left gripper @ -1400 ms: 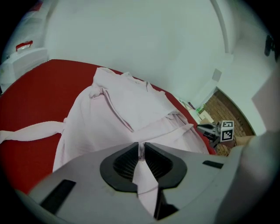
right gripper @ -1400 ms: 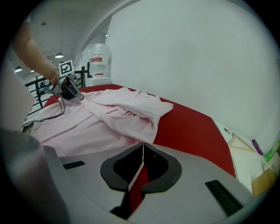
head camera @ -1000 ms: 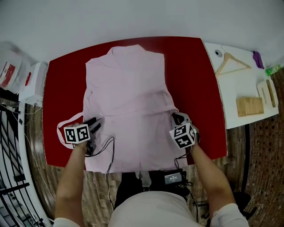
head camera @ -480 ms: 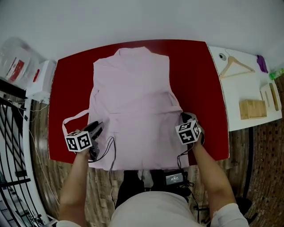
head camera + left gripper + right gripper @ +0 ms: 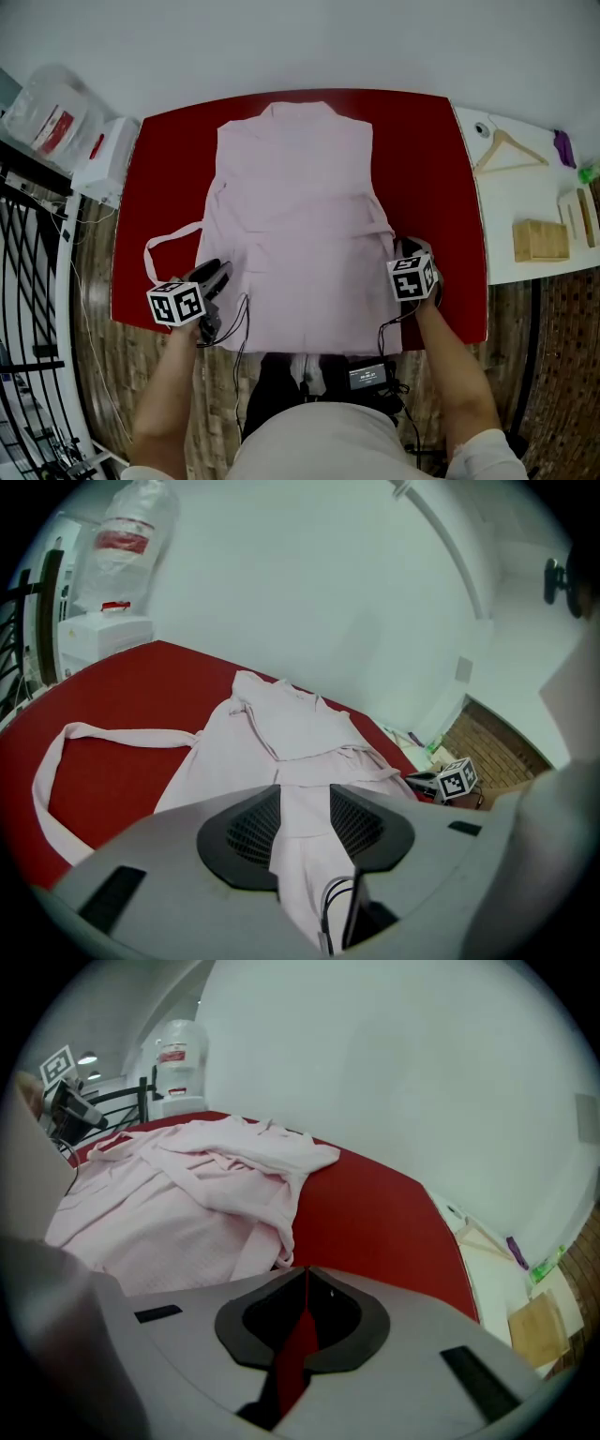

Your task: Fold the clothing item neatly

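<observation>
A pale pink robe (image 5: 300,216) lies spread flat on the red table (image 5: 422,150), collar at the far end and hem over the near edge. Its belt (image 5: 173,239) loops out to the left. My left gripper (image 5: 217,272) hovers at the robe's lower left edge. In the left gripper view the left gripper (image 5: 302,794) is open, with the robe (image 5: 281,724) showing through the gap and no pad pressing on it. My right gripper (image 5: 405,247) sits at the robe's right edge by the waist. In the right gripper view the right gripper (image 5: 306,1271) is shut, with only red table (image 5: 375,1213) behind the slit.
A white side table to the right carries a wooden hanger (image 5: 506,150) and a wood block (image 5: 541,240). A plastic bag (image 5: 52,117) and a white box (image 5: 108,159) stand at the left. A black railing (image 5: 28,281) runs beside them. Cables hang from both grippers.
My left gripper has drawn back towards the near left, off the robe's edge, and risen a little. The right gripper has drifted slightly right. The head view has shifted.
</observation>
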Tool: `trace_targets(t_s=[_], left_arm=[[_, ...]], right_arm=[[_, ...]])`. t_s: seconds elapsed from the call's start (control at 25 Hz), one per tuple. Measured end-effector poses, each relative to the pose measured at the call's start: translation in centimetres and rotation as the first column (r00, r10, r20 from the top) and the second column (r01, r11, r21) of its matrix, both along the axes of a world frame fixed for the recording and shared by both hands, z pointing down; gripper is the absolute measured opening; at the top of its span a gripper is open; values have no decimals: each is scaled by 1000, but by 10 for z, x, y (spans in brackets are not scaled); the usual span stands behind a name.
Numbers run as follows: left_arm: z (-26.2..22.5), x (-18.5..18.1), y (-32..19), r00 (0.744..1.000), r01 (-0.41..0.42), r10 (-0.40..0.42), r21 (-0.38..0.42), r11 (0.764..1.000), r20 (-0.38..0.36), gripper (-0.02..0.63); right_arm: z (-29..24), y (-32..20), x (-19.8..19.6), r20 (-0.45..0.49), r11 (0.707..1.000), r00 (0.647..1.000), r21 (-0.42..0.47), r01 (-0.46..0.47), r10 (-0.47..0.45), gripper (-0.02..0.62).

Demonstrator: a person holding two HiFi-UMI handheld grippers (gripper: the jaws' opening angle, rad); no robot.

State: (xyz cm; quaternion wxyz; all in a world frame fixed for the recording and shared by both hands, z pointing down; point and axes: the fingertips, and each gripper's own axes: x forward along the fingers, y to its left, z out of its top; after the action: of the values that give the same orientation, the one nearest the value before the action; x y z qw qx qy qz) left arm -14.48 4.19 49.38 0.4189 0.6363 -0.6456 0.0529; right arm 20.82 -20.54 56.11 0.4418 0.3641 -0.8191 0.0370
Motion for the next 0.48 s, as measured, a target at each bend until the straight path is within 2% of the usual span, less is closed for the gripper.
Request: trace_targets(t_s=[0.24, 0.48], left_arm=[[-13, 7, 11, 1000, -16, 17, 64, 998, -13, 161], [-12, -7, 32, 999, -21, 23, 83, 996, -22, 161]], right_arm=[[-38, 13, -27, 92, 995, 993, 72, 64, -70, 20], [-52, 60, -86, 139, 984, 974, 63, 169, -177, 20]])
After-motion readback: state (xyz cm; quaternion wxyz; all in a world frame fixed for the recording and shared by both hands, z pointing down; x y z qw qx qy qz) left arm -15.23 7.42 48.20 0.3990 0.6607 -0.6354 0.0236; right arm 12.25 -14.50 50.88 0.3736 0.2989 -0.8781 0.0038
